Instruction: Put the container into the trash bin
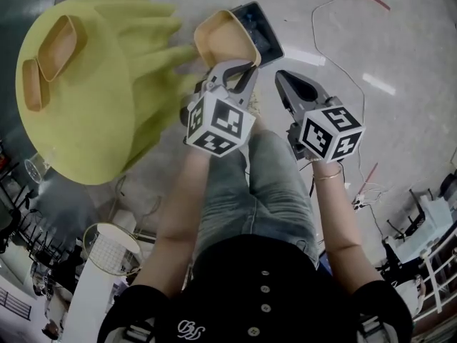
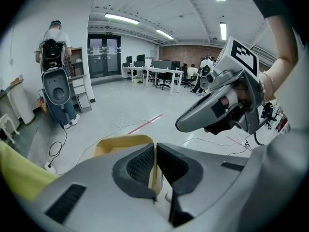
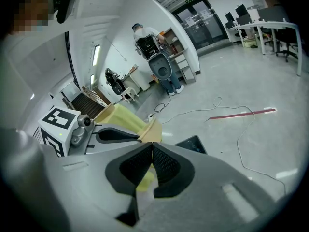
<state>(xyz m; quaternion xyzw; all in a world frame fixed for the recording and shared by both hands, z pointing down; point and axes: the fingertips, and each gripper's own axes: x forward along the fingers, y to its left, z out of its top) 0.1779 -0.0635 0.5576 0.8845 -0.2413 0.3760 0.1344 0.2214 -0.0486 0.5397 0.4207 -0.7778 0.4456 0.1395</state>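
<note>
The left gripper [image 1: 232, 73] is clamped on the container [image 1: 225, 38]: in the left gripper view its two dark ribbed pads [image 2: 140, 166] press on either side of a thin tan wall of the container [image 2: 123, 144], which extends forward and to the left of the jaws. In the head view the container sits at upper centre of the frame, held off the floor with its open side visible, and it overlaps the left edge of the dark trash bin [image 1: 260, 27], which lies just to its right. The right gripper [image 1: 284, 78] is positioned right of centre, close beside the left gripper. In the right gripper view its jaws [image 3: 150, 151] are drawn together with nothing between the pads. That view also shows the left gripper [image 3: 116, 134] at centre left, the container [image 3: 152, 129] at its tip, and the trash bin [image 3: 193, 144] on the floor behind. A round table under a yellow cloth [image 1: 86, 120] fills the upper left of the head view and carries two further tan containers [image 1: 58, 45] [image 1: 32, 84], side by side. A thin cable [image 1: 335, 20] runs across the floor at upper right.
</note>
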